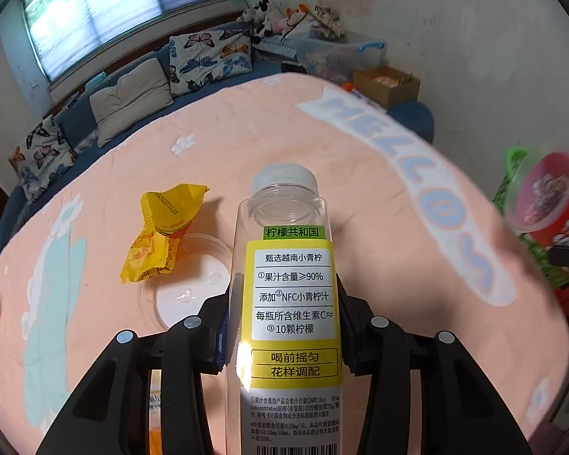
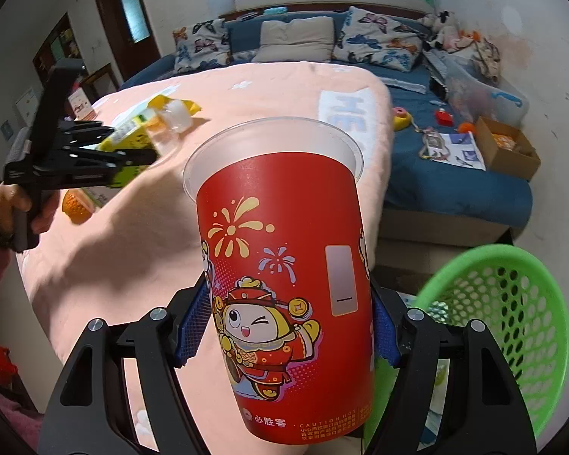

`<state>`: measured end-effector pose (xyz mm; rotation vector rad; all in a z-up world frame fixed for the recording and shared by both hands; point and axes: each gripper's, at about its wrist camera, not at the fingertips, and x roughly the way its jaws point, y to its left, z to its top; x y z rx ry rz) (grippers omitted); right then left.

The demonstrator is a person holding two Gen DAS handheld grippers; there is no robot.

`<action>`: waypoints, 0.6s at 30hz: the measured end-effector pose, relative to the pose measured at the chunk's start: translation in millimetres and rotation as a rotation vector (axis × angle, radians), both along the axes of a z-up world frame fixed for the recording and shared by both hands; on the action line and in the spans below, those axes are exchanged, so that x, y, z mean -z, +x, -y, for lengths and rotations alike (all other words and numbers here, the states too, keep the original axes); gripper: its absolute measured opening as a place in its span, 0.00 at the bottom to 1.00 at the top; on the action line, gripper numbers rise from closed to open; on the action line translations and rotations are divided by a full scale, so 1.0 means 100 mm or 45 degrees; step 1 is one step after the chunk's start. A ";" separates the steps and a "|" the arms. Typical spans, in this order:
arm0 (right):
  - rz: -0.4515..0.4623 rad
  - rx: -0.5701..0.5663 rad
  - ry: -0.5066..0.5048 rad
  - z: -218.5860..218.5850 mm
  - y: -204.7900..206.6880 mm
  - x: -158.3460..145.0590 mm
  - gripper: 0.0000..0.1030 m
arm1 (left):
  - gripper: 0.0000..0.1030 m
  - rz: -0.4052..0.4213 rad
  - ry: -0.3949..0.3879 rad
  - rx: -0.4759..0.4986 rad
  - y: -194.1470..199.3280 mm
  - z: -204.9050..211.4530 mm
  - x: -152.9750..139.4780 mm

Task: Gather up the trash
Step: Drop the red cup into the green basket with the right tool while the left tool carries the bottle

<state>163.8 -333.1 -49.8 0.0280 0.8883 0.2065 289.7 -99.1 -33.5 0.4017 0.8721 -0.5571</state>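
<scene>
My left gripper (image 1: pixel 286 326) is shut on a clear plastic bottle (image 1: pixel 290 303) with a yellow label and white cap, lifted above the pink cloth (image 1: pixel 246 132). A crumpled yellow wrapper (image 1: pixel 163 231) and a clear round lid (image 1: pixel 186 288) lie on the cloth to its left. My right gripper (image 2: pixel 290 326) is shut on a red paper cup (image 2: pixel 284 284) with a cartoon print, held over the table edge. In the right wrist view the left gripper (image 2: pixel 132 151) shows at the left, bottle (image 2: pixel 163 121) in its jaws, with a hand (image 2: pixel 15 201) on its handle. The cup (image 1: pixel 546 197) shows blurred at right in the left wrist view.
A green mesh basket (image 2: pixel 512 311) stands on the floor at lower right, beside the table. An orange fruit (image 2: pixel 76 204) and papers lie near the table's left edge. A blue sofa (image 2: pixel 436 144) with cushions, toys, a cardboard box (image 2: pixel 504 148) and a clear bin runs behind.
</scene>
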 end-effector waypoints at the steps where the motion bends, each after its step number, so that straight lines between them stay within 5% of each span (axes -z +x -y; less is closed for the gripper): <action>1: 0.002 0.013 0.007 0.04 -0.03 -0.01 0.69 | 0.42 -0.006 -0.021 0.004 -0.03 -0.01 -0.03; 18: -0.007 0.363 -0.049 1.08 -0.55 0.08 0.69 | 0.42 0.021 -0.165 0.153 -0.64 0.48 -0.49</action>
